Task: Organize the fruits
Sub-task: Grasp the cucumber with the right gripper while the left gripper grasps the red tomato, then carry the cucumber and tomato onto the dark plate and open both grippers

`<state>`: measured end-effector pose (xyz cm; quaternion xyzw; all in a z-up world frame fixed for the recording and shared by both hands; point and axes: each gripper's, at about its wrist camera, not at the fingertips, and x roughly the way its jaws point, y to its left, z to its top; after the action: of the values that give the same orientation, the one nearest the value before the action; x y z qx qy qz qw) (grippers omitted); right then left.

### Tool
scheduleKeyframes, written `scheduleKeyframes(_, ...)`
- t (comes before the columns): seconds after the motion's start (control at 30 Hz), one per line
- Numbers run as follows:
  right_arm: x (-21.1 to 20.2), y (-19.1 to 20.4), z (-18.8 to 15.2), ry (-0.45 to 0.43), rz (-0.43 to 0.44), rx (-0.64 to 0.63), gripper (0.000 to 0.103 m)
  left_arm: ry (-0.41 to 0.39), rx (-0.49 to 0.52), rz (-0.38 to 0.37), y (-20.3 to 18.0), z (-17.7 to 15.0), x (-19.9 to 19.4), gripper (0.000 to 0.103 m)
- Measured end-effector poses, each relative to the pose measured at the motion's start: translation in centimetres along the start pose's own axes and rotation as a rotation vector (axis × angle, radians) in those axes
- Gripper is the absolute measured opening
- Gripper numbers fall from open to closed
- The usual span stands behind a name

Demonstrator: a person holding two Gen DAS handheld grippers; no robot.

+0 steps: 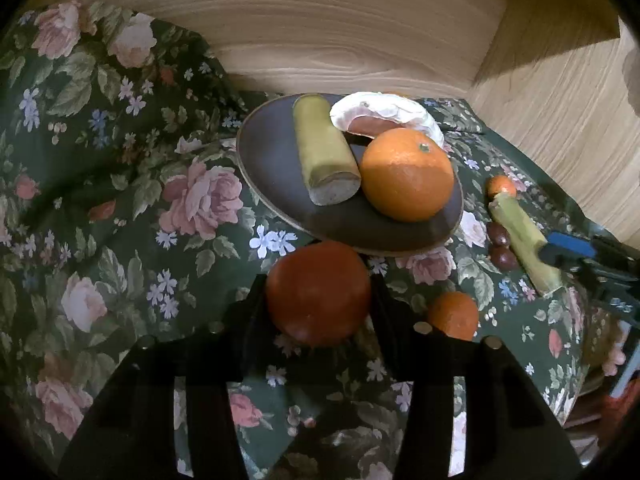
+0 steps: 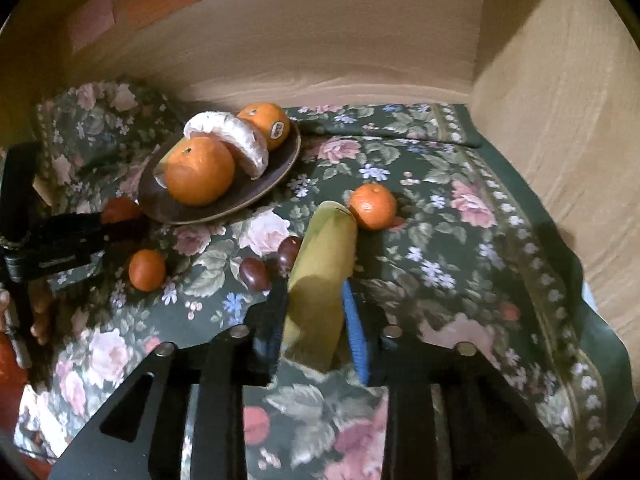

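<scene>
Surface: a dark green floral cloth (image 1: 132, 208) covers the counter, rumpled into folds at the upper left of the left wrist view and lying flatter at the right of the right wrist view
Room: pale wood-grain panels (image 1: 340, 28) stand behind the cloth and meet in a corner at the upper right of both views
Plate: a dark brown plate (image 1: 272, 160) sits centre frame in the left wrist view, holding a greenish cut stalk (image 1: 324, 152), a peeled pomelo wedge (image 1: 384, 114) and a large orange (image 1: 406, 174); the right wrist view shows a second, stickered orange (image 2: 266, 124) at its far side
Left claw: the left claw (image 1: 318, 296) is closed around a red-orange tomato (image 1: 318, 292), just below the plate rim
Right claw: the right claw (image 2: 316, 316), with blue pads (image 2: 356, 332), grips a second greenish stalk (image 2: 320, 276) at lower centre
Loose fruit: two dark chestnuts (image 2: 270, 266) lie just left of that stalk, a mandarin (image 2: 373, 205) touches its far tip, and another mandarin (image 2: 147, 270) lies at centre left
</scene>
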<state>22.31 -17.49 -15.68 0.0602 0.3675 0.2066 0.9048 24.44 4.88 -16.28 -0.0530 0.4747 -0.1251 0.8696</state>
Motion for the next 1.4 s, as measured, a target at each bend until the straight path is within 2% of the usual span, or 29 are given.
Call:
scheduleKeyframes(0.2, 2.5, 0.0, 0.1, 0.033, -0.006, 0.004, 0.043, -0.045, 0.048, 0.020, -1.1, -1.4, -2.3, 0.048)
scheduleKeyframes(0.3, 2.9, -0.3, 0.3, 0.043, 0.004, 0.011, 0.042, -0.065, 0.067, 0.013, -1.8, -1.7, -3.4, 0.048)
scheduleKeyframes(0.43, 2.5, -0.4, 0.1, 0.039, -0.001, -0.006, 0.036, -0.084, 0.088, 0.005, -2.7, -2.0, -4.6, 0.048)
scheduleKeyframes(0.67, 1.4, -0.5, -0.7, 0.045, -0.040, -0.089, 0.036, -0.127, 0.103, 0.006, -3.5, -2.2, -5.8, 0.048)
scheduleKeyframes(0.9, 3.2, -1.1, 0.2, 0.065, -0.018, -0.064, 0.036, -0.131, 0.101, 0.026, -3.5, -1.8, -5.7, 0.048)
scheduleKeyframes(1.13, 1.5, -1.4, 0.4, -0.004, -0.040, -0.052, 0.036, -0.150, 0.077, 0.053, -2.1, -0.2, -5.5, 0.048)
scheduleKeyframes(1.4, -1.3, -0.3, 3.3, -0.105, -0.010, -0.075, 0.036, -0.165, 0.063, 0.086, -1.3, 2.5, -4.7, 0.048)
